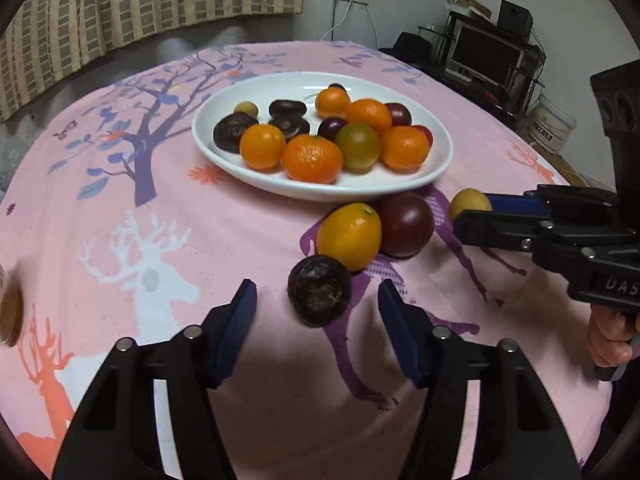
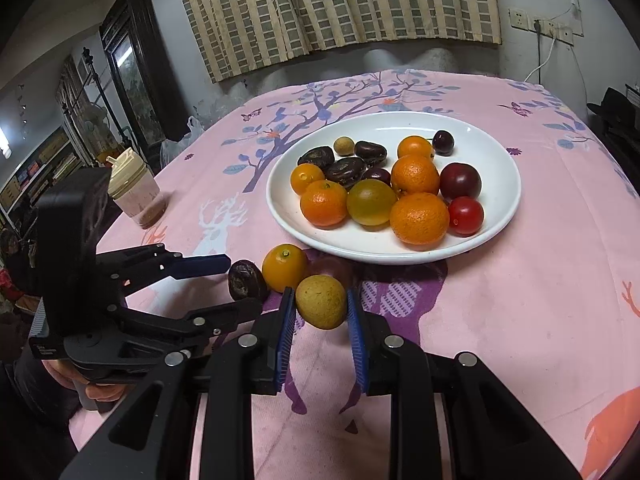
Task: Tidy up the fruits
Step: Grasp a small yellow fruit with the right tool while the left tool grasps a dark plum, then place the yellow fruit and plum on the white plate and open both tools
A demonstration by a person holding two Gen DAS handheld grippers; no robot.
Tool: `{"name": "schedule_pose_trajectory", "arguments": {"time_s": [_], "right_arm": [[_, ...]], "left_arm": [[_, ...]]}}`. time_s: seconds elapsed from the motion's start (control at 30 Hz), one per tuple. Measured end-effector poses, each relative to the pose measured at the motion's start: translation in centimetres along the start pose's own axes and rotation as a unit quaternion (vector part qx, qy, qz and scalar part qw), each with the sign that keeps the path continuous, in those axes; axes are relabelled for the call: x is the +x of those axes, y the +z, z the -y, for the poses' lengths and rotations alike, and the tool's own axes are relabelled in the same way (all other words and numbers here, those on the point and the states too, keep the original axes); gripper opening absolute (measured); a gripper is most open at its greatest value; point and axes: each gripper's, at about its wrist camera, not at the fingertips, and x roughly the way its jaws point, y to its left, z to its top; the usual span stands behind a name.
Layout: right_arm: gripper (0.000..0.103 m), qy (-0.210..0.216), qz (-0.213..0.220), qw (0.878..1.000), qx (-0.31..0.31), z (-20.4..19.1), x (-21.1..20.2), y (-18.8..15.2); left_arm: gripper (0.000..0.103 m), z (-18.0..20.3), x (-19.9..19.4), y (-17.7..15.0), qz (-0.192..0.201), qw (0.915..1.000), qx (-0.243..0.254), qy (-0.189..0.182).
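Note:
A white plate (image 1: 320, 192) (image 2: 360, 252) holds several mandarins, dark plums, brown wrinkled fruits, a green tomato and a red one. In front of it on the pink cloth lie a kumquat (image 1: 349, 236) (image 2: 285, 267) and a dark red plum (image 1: 406, 224) (image 2: 332, 268). A dark wrinkled fruit (image 1: 319, 290) (image 2: 246, 280) lies between the fingers of my left gripper (image 1: 317, 292) (image 2: 240, 285), and the pads stand clear of it. My right gripper (image 2: 320, 296) (image 1: 472, 214) is shut on a small yellow-green round fruit (image 2: 321, 301) (image 1: 469, 201), just right of the plum.
A jar with a cream lid (image 2: 134, 196) (image 1: 10, 312) stands near the table's left edge. A person's hand (image 1: 612, 336) (image 2: 100, 392) grips each tool's handle. Beyond the table are a monitor on a shelf (image 1: 488, 52), a white bucket (image 1: 554, 124) and a checked curtain (image 2: 336, 12).

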Motion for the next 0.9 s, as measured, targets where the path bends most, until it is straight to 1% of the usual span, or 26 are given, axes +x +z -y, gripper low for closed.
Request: {"name": "schedule_pose_trajectory", "arguments": {"time_s": [0.03, 0.1, 0.2, 0.27, 0.37, 0.43, 0.57, 0.6, 0.7, 0.83, 0.9], "right_arm": [[0.026, 0.001, 0.000, 1.000, 0.000, 0.0, 0.0, 0.0], [0.026, 0.001, 0.001, 1.000, 0.001, 0.0, 0.0, 0.0], [0.026, 0.000, 0.001, 1.000, 0.002, 0.0, 0.0, 0.0], [0.026, 0.000, 0.001, 1.000, 0.001, 0.0, -0.1, 0.0], [0.026, 0.000, 0.005, 1.000, -0.002, 0.0, -0.3, 0.0], [0.026, -0.002, 0.006, 1.000, -0.003, 0.0, -0.4, 0.0], [0.026, -0.008, 0.012, 1.000, -0.008, 0.1, -0.7, 0.0], [0.026, -0.010, 0.015, 1.000, -0.007, 0.1, -0.9, 0.0], [0.026, -0.020, 0.037, 0.999, -0.001, 0.6, -1.7, 0.9], [0.026, -0.041, 0.075, 0.996, 0.019, 2.1, -1.9, 4.1], [0.026, -0.063, 0.088, 0.994, 0.032, 3.5, -0.9, 6.2]], "left_arm": [[0.057, 0.0, 0.1, 0.0, -0.001, 1.0000, -0.002, 0.001], [0.054, -0.2, 0.4, 0.1, -0.005, 1.0000, -0.007, -0.002], [0.049, -0.4, 0.9, 0.1, -0.013, 0.9997, -0.015, -0.014], [0.048, -0.3, 1.1, 0.1, -0.012, 0.9998, -0.013, -0.011], [0.040, -0.2, 1.2, 0.0, -0.011, 0.9999, -0.010, -0.006], [0.034, -0.3, 1.1, 0.0, -0.011, 0.9997, -0.014, -0.013], [0.034, -0.4, 0.6, 0.0, -0.014, 0.9992, -0.024, -0.027], [0.034, -0.5, 0.2, 0.1, -0.009, 0.9991, -0.029, -0.031], [0.033, -0.7, -1.7, 1.1, 0.021, 0.9986, -0.033, -0.036], [0.033, -1.6, -3.1, 5.0, 0.059, 0.9964, -0.042, -0.043], [0.033, -2.0, -2.6, 7.4, 0.082, 0.9953, -0.041, -0.031]]}}
